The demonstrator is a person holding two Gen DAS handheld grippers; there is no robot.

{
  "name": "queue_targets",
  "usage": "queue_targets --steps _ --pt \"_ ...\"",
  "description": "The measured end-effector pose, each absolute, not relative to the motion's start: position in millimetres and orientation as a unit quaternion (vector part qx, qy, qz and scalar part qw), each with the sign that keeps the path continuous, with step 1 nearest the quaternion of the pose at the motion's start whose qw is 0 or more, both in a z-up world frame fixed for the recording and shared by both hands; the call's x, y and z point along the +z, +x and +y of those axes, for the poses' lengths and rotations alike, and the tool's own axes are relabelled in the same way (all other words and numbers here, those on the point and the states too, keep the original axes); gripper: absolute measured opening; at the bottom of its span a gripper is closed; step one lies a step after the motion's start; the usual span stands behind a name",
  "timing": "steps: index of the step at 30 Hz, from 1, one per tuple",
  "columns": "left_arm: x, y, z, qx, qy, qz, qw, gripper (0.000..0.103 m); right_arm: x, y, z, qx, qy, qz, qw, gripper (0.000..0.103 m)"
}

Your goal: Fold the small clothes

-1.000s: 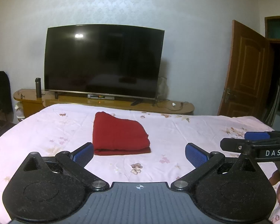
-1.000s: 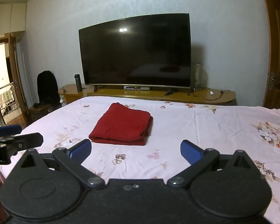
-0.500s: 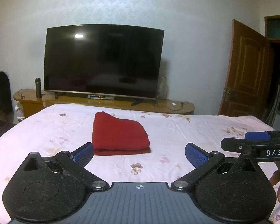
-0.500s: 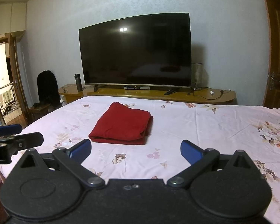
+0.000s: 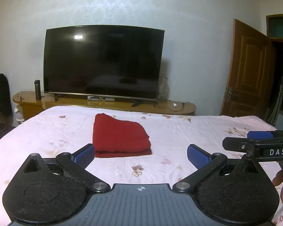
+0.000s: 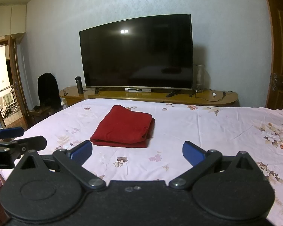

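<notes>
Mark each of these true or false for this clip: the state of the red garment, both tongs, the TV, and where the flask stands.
1. The red garment lies folded on the floral bedsheet. True.
2. The left tongs are shut on the garment. False: they are open, short of it, holding nothing.
3. The right tongs are open and empty. True.
4. The television shows a bright picture. False: its screen is dark, with only a small light reflection.
5. The dark flask stands on the bed. False: it stands on the wooden TV stand, left of the television.
</notes>
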State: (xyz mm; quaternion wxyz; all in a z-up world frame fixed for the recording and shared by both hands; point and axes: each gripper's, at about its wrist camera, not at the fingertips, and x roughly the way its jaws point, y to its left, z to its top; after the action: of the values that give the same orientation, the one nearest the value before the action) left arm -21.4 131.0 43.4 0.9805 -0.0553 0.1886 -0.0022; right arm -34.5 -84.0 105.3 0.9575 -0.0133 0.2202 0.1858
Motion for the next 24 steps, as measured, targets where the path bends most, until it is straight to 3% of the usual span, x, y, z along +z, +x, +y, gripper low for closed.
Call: queue_targets --steps 24 --pt "42.6 -16.8 129.5 -0.003 -0.046 0.184 0.982 0.103 103.6 -32.4 -84.7 0.187 -0.014 0.222 0.957 0.102"
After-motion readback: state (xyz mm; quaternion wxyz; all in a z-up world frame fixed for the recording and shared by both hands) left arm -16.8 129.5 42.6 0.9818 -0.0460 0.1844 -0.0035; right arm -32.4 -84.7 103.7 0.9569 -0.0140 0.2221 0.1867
